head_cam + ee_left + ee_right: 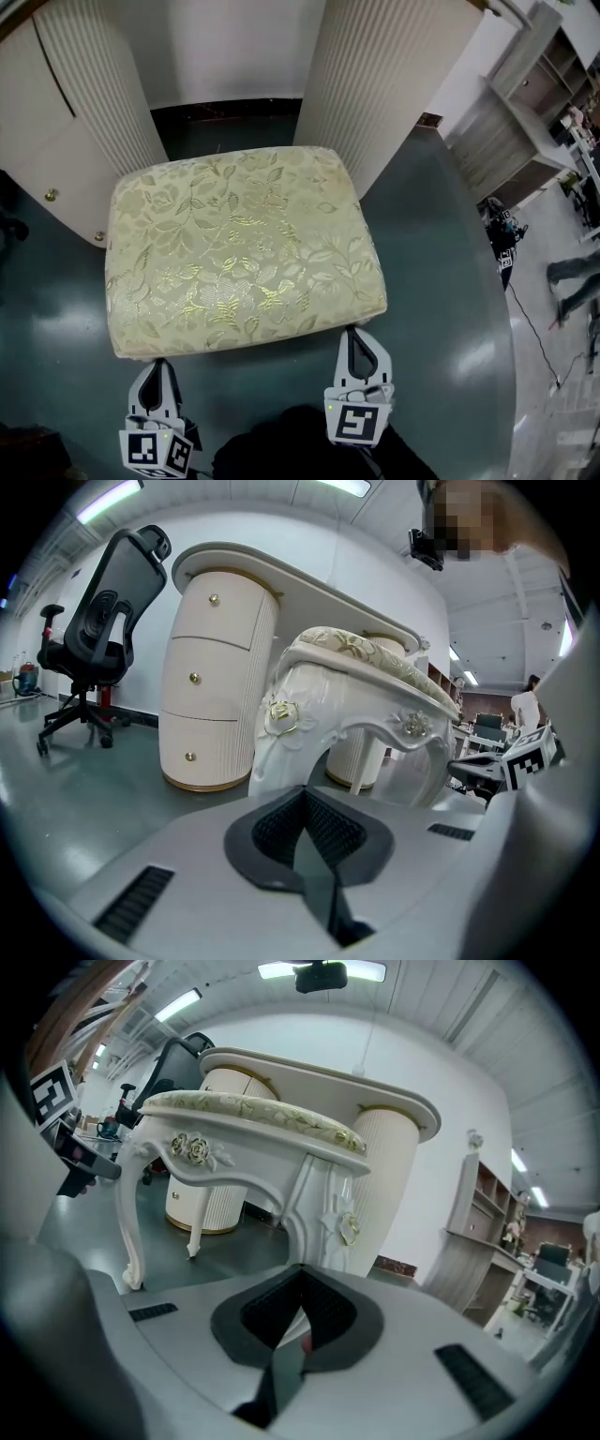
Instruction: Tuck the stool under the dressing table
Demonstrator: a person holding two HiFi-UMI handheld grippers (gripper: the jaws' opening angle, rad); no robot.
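Note:
The stool (239,248), with a cream floral cushion and white carved legs, stands on the dark floor in front of the gap between the dressing table's two ribbed pedestals (94,84) (384,84). My left gripper (157,366) is shut at the stool's near left corner and my right gripper (356,333) is shut at its near right corner. In the left gripper view the left gripper (305,794) points at a rose-carved stool leg (281,733), with the dressing table top (281,569) behind. The right gripper (302,1274) faces the stool (244,1124) below the table top (319,1072). Whether either touches the stool is unclear.
A black office chair (98,639) stands left of the dressing table. A wooden shelf unit (511,131) lines the right wall, also in the right gripper view (487,1213). A person (572,281) is at the far right, near a cable on the floor.

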